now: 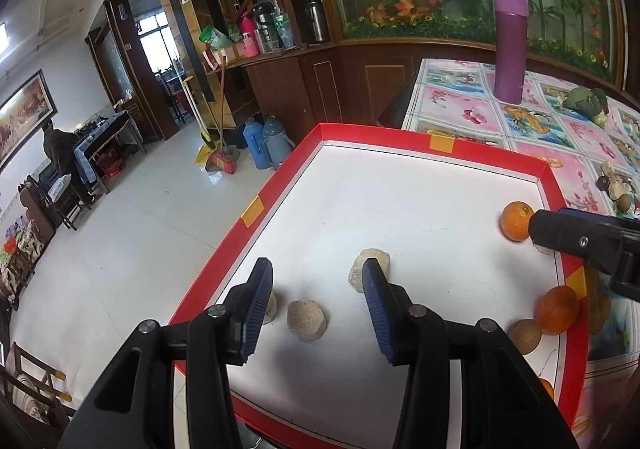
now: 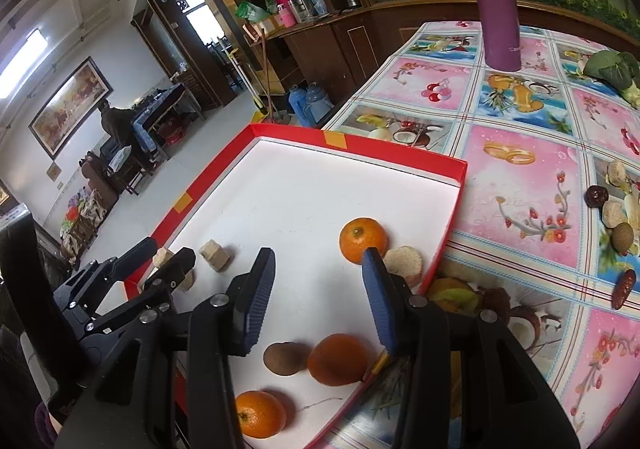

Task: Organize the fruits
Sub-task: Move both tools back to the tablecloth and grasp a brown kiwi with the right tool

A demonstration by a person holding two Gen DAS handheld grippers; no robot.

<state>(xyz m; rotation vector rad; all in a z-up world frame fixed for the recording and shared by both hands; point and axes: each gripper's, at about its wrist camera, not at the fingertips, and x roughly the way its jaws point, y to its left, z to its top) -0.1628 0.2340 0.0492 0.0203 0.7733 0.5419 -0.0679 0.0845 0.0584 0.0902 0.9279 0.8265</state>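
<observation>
Partly done: three oranges (image 2: 363, 240), a brown fruit (image 2: 285, 358) and pale chunks (image 1: 307, 320) lie in the red-rimmed tray (image 2: 400, 155); more fruit (image 2: 619, 217) waits near the table's (image 2: 520, 177) right edge. Both grippers (image 1: 316, 309) (image 2: 320, 301) hover with fingers wide and empty.

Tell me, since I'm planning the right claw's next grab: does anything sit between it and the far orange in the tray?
Nothing visible does. The right claw is open above the bare white floor of the tray, and the orange lies just ahead. A tan chunk sits beside the orange toward the tray's right wall, not in the path.
</observation>
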